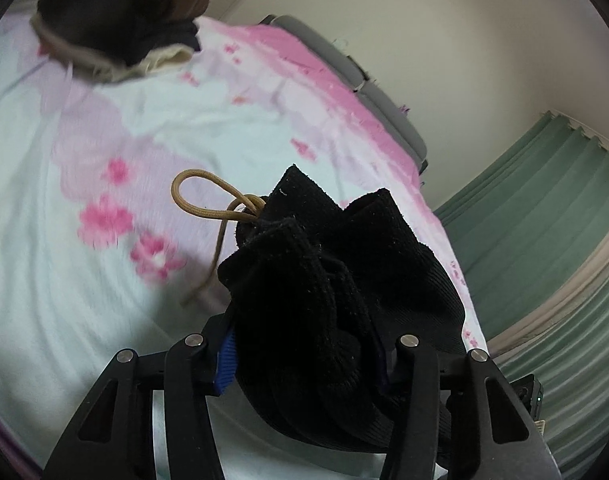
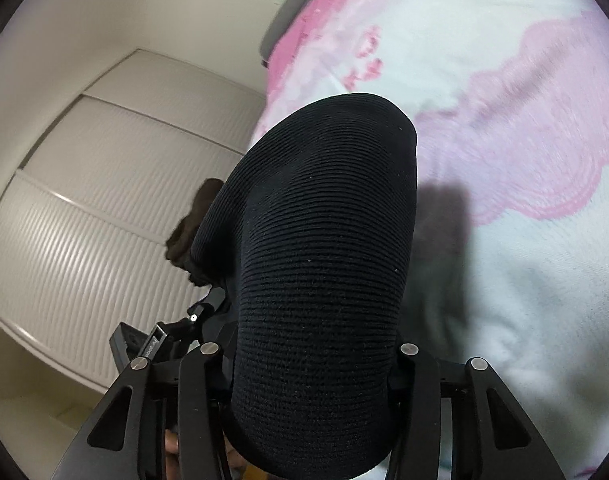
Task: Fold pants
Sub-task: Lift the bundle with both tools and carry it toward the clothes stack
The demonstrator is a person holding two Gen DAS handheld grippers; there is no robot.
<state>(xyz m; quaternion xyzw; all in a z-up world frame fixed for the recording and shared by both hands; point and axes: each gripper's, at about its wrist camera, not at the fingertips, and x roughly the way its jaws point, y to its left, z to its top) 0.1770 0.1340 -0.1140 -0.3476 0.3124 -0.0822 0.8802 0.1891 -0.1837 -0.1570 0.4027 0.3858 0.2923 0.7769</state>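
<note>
The black ribbed knit pants are bunched in my left gripper, which is shut on the waistband; a tan drawstring loops out of it and hangs down. My right gripper is shut on another thick fold of the same black pants, which bulges forward and hides the fingertips. Both hold the cloth above the bed's pink and white floral sheet. The left gripper's body shows at the lower left of the right wrist view.
A pile of dark brown and black clothes lies at the far end of the bed. The grey bed edge runs along a white wall. Green curtains hang at the right. White slatted wardrobe doors stand beside the bed.
</note>
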